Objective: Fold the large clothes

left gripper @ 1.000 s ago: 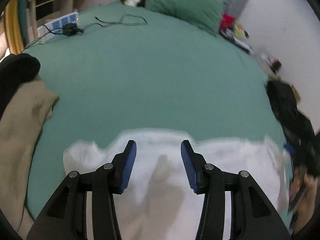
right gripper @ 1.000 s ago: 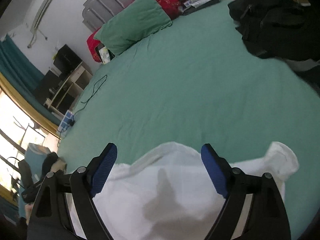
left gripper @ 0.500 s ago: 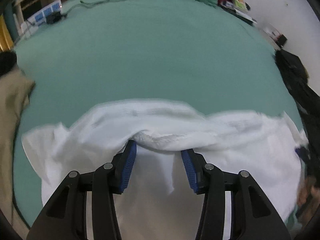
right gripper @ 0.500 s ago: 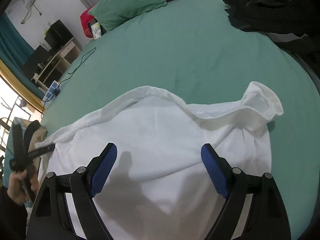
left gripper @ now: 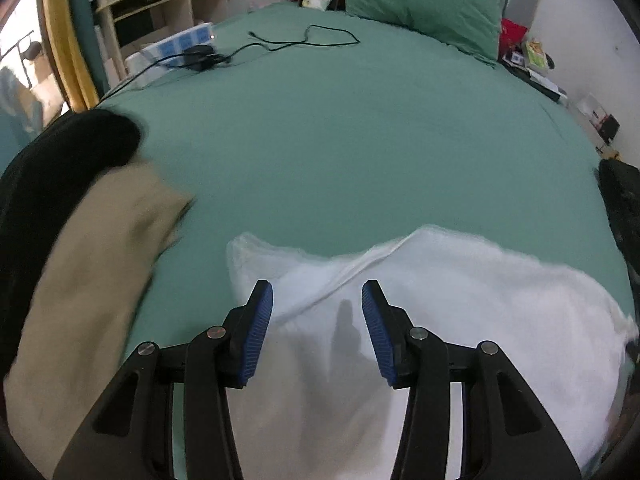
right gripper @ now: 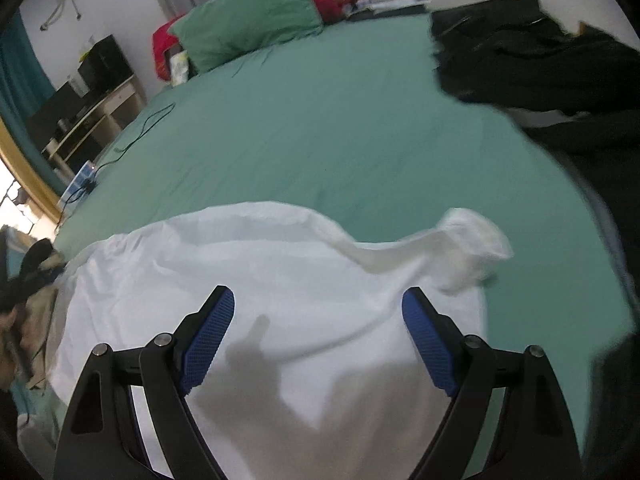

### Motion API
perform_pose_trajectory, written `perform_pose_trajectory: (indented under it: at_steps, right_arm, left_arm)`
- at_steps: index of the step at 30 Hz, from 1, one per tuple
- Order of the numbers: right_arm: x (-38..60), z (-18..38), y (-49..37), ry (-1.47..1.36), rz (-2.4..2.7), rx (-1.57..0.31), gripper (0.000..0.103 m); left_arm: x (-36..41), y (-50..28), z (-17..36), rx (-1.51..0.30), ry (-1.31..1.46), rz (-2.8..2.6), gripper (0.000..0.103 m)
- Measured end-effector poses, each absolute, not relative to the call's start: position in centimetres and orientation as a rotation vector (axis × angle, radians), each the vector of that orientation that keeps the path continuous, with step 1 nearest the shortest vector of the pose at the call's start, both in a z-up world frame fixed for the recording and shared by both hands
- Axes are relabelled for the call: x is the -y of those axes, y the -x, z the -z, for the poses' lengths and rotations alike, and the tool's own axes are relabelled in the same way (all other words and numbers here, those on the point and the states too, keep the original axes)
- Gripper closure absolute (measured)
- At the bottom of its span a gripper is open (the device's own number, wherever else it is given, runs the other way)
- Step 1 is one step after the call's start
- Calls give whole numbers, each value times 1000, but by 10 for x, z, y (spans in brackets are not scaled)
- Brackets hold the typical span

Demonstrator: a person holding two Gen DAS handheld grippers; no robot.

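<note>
A large white garment (left gripper: 460, 300) (right gripper: 280, 272) lies spread and rumpled on the near part of a green bed (left gripper: 340, 140) (right gripper: 320, 120). Its right sleeve (right gripper: 476, 240) bunches up toward the right in the right wrist view. My left gripper (left gripper: 317, 300) hovers over the garment's left edge, jaws apart, nothing between the blue pads. My right gripper (right gripper: 318, 308) hangs over the middle of the cloth, jaws wide, also holding nothing. Shadows of both grippers fall on the fabric.
A beige garment (left gripper: 92, 280) and a black one (left gripper: 60, 160) lie at the bed's left edge. A black clothes pile (right gripper: 540, 52) sits at the right. A green pillow (left gripper: 420, 0), a black cable (left gripper: 280, 44) and a power strip (left gripper: 176, 46) are at the far end.
The white garment settled lower and flatter on the bed. The left view swung leftward, bringing the beige and black clothes closer; the right view tilted down slightly. Both jaws kept their width.
</note>
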State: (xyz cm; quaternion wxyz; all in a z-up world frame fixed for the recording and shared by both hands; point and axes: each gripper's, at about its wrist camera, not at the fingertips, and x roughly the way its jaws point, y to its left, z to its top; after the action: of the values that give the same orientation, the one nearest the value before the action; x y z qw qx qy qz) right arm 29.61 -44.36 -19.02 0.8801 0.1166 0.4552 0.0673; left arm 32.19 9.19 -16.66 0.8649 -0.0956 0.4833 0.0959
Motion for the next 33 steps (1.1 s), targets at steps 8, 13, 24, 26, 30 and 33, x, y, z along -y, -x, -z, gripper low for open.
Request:
perform_pose_trajectory:
  at_steps: [8,13,24,26,30,33]
  right_arm:
    - [483,185,-218,-334,-23,-902,17]
    - [486,201,-184,-398,-39,-966,40]
    - [487,185,-147,-436,-51,-918,97]
    - [481,179,-133,-396,-43,-917,97]
    - [473,189,-108,-381,-31,-972,97]
    - [480,191,-95,-407,-15,-975,97]
  left_arm:
    - [-96,-225,194,-1078,212,-177,47]
    - [-99,-207,205,-1050,193,-169,48]
    - [-103,-147,177,-986,277,-169,99]
    - [-102,-131,176,-988,285,-178,99]
    - [-99,-103,184,-1032,305,-193,99]
    - [-96,-92,187,-1057,328,-201,98]
